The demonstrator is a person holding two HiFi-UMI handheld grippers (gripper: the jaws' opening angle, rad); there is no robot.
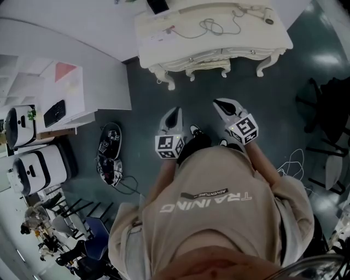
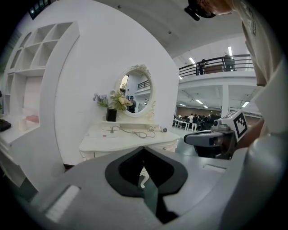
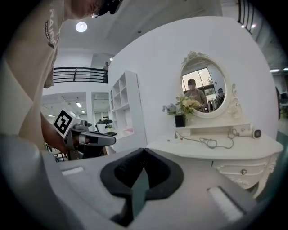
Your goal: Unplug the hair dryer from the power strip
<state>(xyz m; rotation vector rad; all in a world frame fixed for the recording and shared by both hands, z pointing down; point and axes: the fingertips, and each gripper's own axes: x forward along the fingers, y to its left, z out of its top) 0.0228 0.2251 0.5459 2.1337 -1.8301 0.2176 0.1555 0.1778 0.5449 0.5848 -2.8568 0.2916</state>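
Observation:
The white dressing table point(image 1: 164, 52) stands ahead of me across bare floor. On its top a grey cable point(image 1: 210, 24) loops from a plug near a white power strip point(image 1: 159, 34) at the left end to the white hair dryer point(image 1: 267, 16) at the right end. The hair dryer point(image 3: 245, 132) and the cable point(image 3: 209, 143) also show in the right gripper view. My left gripper point(image 1: 175, 111) and right gripper point(image 1: 219, 102) are held side by side at waist height, well short of the table. Both are shut with nothing in them.
A round mirror point(image 3: 203, 88) and a flower vase point(image 3: 180, 119) stand at the table's back. White shelving point(image 1: 65, 87) lies to the left, with black gear point(image 1: 109, 147) on the floor beside it. A dark chair point(image 1: 328, 109) and loose white cables point(image 1: 292, 161) are to the right.

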